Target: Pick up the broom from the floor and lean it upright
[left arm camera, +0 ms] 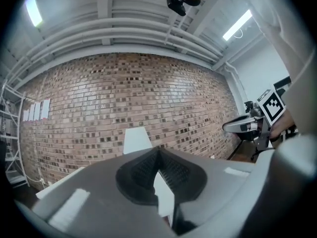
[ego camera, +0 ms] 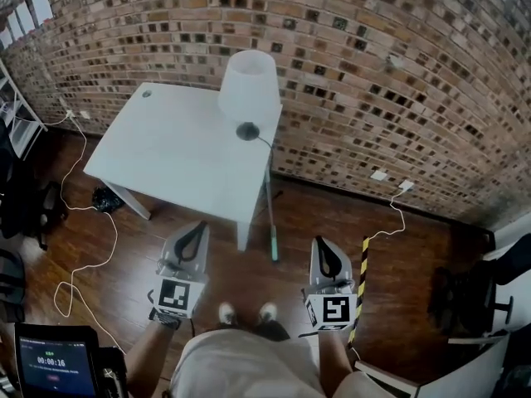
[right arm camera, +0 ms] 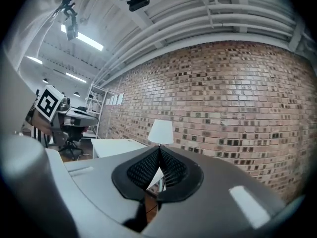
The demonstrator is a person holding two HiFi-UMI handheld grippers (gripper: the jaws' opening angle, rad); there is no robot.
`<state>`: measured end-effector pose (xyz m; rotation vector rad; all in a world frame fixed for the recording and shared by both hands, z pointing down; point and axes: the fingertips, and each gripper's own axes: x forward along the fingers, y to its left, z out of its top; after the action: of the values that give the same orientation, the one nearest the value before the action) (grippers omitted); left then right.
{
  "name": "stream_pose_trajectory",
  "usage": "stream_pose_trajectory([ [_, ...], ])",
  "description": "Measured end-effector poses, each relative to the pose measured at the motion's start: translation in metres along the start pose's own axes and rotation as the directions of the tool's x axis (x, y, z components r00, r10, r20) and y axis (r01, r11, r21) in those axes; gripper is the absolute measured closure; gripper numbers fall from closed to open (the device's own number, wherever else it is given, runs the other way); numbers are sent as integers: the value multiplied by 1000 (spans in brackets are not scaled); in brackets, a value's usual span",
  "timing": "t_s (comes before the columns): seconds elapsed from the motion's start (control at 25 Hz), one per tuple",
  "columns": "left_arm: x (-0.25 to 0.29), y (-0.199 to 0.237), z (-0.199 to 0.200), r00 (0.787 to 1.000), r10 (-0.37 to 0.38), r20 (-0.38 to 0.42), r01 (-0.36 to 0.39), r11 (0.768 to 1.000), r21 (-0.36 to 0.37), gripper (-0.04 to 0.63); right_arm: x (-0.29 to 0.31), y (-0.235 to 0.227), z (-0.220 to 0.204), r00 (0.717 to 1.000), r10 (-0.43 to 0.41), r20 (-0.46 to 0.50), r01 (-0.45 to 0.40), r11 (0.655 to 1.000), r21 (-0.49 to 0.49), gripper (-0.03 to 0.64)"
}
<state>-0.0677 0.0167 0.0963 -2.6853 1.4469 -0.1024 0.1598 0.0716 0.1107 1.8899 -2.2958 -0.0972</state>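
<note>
Both pairs of jaws are clenched on nothing. In the left gripper view the left gripper (left arm camera: 158,150) has its ribbed pads meeting at the tips, with only the white desk (left arm camera: 59,185) and the lampshade (left arm camera: 136,139) showing past them. The right gripper view shows the right gripper (right arm camera: 159,148) the same way, tips together and nothing caught between them.

From the head view the two grippers are held side by side and well apart, each pointing towards the brick wall (ego camera: 398,73). The broom (ego camera: 270,218) is held by neither. Its thin pale pole runs ahead of the jaws and between them, somewhat nearer the right pair, close along the desk's near right corner. Its teal end (ego camera: 274,249) is the part closest to the jaws, down at the wooden floor (ego camera: 398,264). The far end runs up along the desk edge, and the broom's head cannot be made out, nor whether the pole leans on the desk.

Ahead of the left jaws stands the desk, carrying a lamp with a dark round base (ego camera: 247,131). Just right of the right jaws a yellow-and-black striped bar (ego camera: 362,276) slants over the floor. Left of the left jaws a white cable (ego camera: 87,222) loops across the boards. Behind the jaws, between the grippers, are the person's shoes (ego camera: 226,313).
</note>
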Motion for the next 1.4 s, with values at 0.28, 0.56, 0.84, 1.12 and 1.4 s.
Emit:
stream_pose_trajectory([
  [0.28, 9, -28, 11, 1000, -19, -6, 20, 999, 34, 600, -5, -14, -8, 1000, -23, -12, 24, 997, 68, 603],
  [0.56, 9, -29, 5, 1000, -14, -18, 14, 1000, 26, 600, -1, -20, -5, 1000, -22, -3, 22, 998, 67, 603],
  [0.84, 4, -26, 2, 1000, -23, -21, 23, 1000, 21, 600, -7, -17, -4, 1000, -31, 4, 31, 997, 65, 603],
  [1.12, -23, -27, -36, 996, -42, -78, 44, 999, 27, 600, -35, 1, -20, 999, -52, -16, 53, 996, 74, 603],
  [1.4, -57, -51, -39, 994, -26, -105, 25, 1000, -15, 600, -78, 1, -17, 1000, -28, -9, 28, 997, 75, 603],
])
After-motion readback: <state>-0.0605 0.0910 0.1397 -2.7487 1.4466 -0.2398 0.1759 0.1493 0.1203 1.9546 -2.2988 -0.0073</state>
